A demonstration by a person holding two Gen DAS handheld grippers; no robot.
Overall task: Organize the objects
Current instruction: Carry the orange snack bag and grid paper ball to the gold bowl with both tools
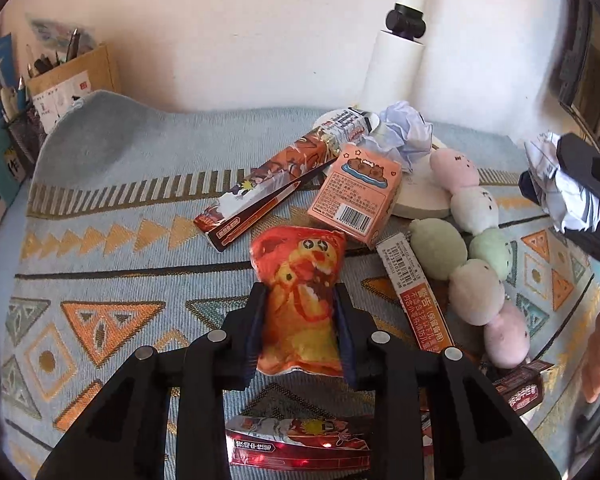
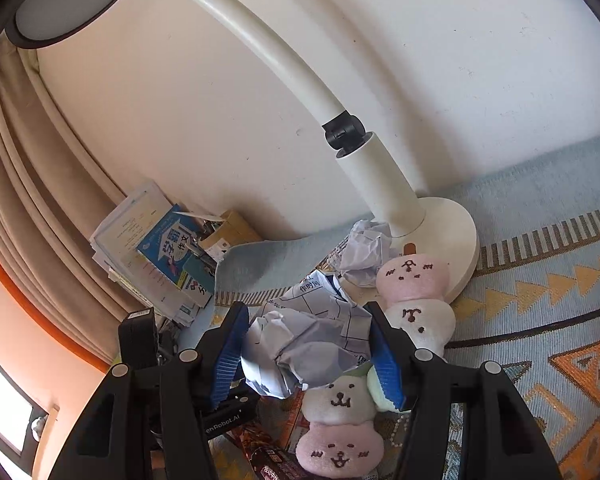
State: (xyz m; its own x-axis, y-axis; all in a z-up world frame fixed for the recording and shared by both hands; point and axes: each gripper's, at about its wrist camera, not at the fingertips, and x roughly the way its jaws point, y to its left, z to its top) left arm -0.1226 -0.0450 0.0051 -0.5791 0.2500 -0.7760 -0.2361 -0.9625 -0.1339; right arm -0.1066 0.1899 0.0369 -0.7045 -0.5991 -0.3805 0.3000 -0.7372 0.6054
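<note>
1. The left gripper (image 1: 300, 320) clamps an orange plush (image 1: 298, 288), held above the patterned cloth (image 1: 112, 248).
2. The right gripper (image 2: 306, 354) grips a paper ball (image 2: 304, 344), raised over the plush skewers (image 2: 416, 300).
3. Nearby lie a peach box (image 1: 356, 196), a pen box (image 1: 268, 184), another paper ball (image 1: 404, 136) and a lamp base (image 2: 456, 232).

Both grippers were chunky black plastic: the left gripper (image 1: 300, 316) and right gripper (image 2: 306, 354) each had round silver screws on the arms, and ribbed blue pads (image 2: 386, 364) lined the fingers.
</note>
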